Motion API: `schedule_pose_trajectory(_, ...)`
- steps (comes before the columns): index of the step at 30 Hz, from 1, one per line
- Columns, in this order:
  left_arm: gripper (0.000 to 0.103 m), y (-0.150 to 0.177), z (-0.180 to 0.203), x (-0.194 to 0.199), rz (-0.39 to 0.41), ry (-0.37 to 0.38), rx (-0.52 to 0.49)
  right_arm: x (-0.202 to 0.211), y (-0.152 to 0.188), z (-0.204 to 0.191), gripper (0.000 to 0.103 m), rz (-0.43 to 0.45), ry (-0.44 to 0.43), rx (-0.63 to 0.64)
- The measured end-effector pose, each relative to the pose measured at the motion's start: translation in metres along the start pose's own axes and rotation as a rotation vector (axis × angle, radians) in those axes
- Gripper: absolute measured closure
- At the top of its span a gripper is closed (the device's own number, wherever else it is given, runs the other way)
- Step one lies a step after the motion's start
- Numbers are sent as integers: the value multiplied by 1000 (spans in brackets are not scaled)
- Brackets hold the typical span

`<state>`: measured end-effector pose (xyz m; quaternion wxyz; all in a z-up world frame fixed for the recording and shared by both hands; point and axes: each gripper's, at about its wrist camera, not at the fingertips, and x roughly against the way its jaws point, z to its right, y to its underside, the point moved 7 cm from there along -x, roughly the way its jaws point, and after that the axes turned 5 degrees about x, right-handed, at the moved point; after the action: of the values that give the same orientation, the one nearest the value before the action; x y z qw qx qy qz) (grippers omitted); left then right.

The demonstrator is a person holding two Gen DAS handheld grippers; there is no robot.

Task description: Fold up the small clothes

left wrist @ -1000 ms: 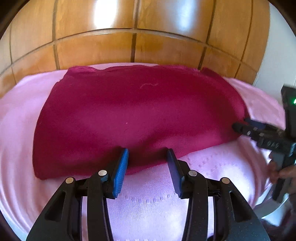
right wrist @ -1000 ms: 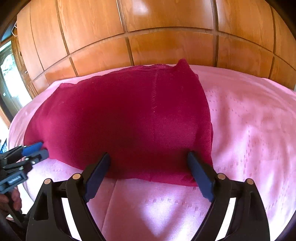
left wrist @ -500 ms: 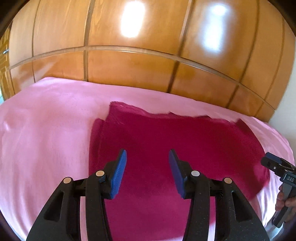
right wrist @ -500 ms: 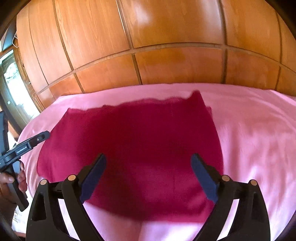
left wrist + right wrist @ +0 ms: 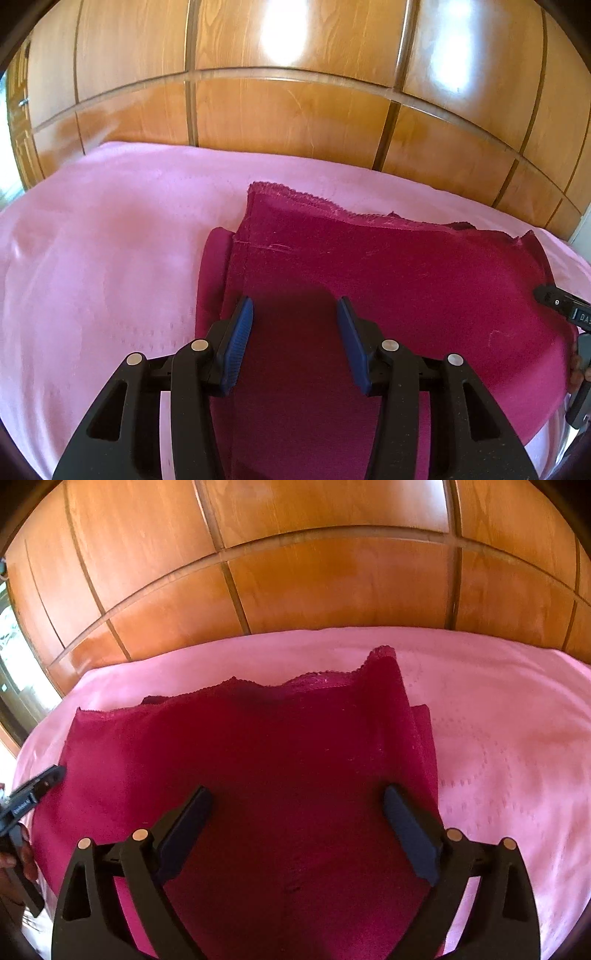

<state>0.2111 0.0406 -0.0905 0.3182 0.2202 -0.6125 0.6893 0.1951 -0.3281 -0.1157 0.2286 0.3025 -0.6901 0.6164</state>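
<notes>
While the crimson garment point(image 5: 388, 295) lies spread flat on the pink bedspread point(image 5: 103, 258), both pairs of tongs hang over it and grasp nothing. The left tongs point(image 5: 294, 343) stand parted, their blue pads point(image 5: 240, 343) clear of the cloth, with only the dark red fabric showing in the gap between them. They hover near the garment's left side, where a narrow strip of a lower layer peeks out beside the top layer's edge. The right tongs point(image 5: 298, 843) are spread very wide and are opening further, and nothing is pinched between their dark pads point(image 5: 410, 834); the cloth below them lies loose. In the right wrist view the garment point(image 5: 258, 757) fills the middle of the bed, its frayed far edge rising to a small peak towards the wooden panelled wall point(image 5: 295, 572). The bedspread point(image 5: 498, 720) is bare to the right of the cloth. Each camera catches the other tool at its frame edge, just beside the garment's side, with a hand point(image 5: 14, 864) wrapped around its handle.
</notes>
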Motion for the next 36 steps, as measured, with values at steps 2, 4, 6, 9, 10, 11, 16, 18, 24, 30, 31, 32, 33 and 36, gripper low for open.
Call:
schedule_pose_trajectory(2, 51, 1, 3, 4, 6, 1, -5, 1, -1, 1, 7, 1, -6, -6)
schedule_pose_trajectory(4, 49, 4, 7, 9, 18, 2, -19, 5, 0, 1, 8, 0, -11, -11)
schedule_pose_trajectory(6, 49, 5, 11, 15, 30, 0, -35, 9, -2, -1, 8, -1, -21, -18)
schedule_pose_trajectory(9, 49, 9, 16, 20, 29, 18, -39, 20, -6, 3, 8, 12, -38, -48)
schedule_pose_trajectory(10, 49, 12, 18, 21, 29, 22, -41, 24, -7, 5, 8, 19, -39, -59)
schedule_pose_trajectory(11, 49, 13, 20, 22, 31, 23, -46, 29, -7, 8, 8, 29, -39, -71)
schedule_pose_trajectory(16, 49, 19, 26, 26, 32, 34, -58, 44, -3, 22, 8, 46, -28, -113)
schedule_pose_trajectory(18, 49, 20, 28, 28, 33, 37, -60, 45, 2, 28, 8, 40, -27, -134)
schedule_pose_trajectory(24, 49, 26, 32, 35, 34, 48, -69, 43, 26, 40, 8, -5, -88, -220)
schedule_pose_trajectory(30, 49, 31, 35, 39, 29, 55, -72, 46, 49, 34, 11, -22, -147, -251)
schedule_pose_trajectory(31, 49, 32, 35, 40, 30, 56, -71, 48, 51, 34, 13, -20, -155, -256)
schedule_pose_trajectory(32, 49, 33, 36, 40, 28, 57, -70, 50, 53, 33, 16, -19, -163, -262)
schedule_pose_trajectory(33, 47, 34, 36, 40, 25, 58, -71, 52, 54, 33, 18, -19, -168, -268)
schedule_pose_trajectory(36, 42, 37, 37, 41, 27, 61, -63, 57, 57, 33, 26, -18, -186, -283)
